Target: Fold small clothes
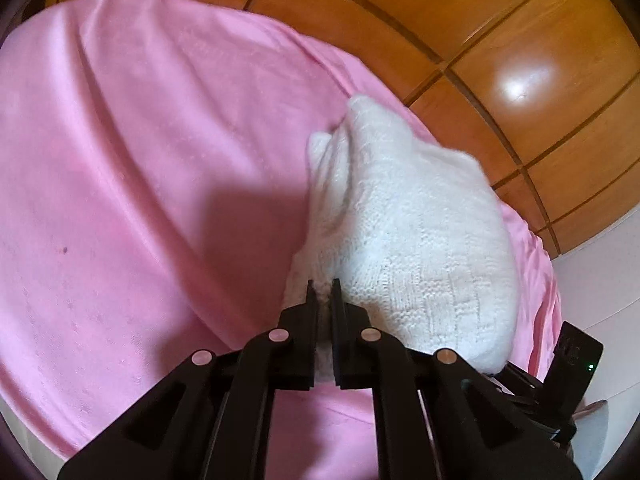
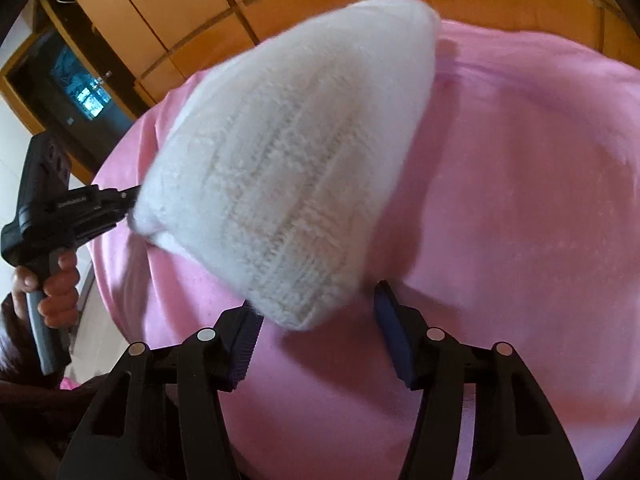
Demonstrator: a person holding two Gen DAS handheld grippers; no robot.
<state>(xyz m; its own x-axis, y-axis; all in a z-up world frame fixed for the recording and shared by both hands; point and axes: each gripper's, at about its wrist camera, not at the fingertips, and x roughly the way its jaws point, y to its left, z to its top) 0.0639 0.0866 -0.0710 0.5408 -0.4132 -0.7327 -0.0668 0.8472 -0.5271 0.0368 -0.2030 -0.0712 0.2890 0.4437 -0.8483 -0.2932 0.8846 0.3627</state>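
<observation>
Over a pink sheet (image 1: 140,160) spread on a bed: white knitted garment (image 1: 400,220), bunched and lifted clear of the cloth along most of its length, far tip drooping toward the sheet at about one o'clock in the left wrist view. Left gripper (image 1: 323,292) clamped tight on the near edge of that knit, black fingers (image 1: 310,300) almost touching, a thin fold of white wool pinched between them. Right of the garment, at about four o'clock, part of the other black tool just visible.

From the right wrist view: same white knitted garment (image 2: 288,168) hanging slantwise across the middle, narrow end up at twelve o'clock, broad ribbed end down at six. Right gripper (image 2: 316,312) parted wide, blue-padded fingers (image 2: 390,320) either side of the garment's lower corner; left pad hidden behind the knit or just beside it, contact impossible to tell; right pad apart from the wool. At nine o'clock, left gripper (image 2: 130,200) gripping the garment's side edge, held by a person's hand (image 2: 48,288) wrapped around its grey handle. Beyond the bed, glossy wooden panelling (image 2: 168,12) from ten to two o'clock.
</observation>
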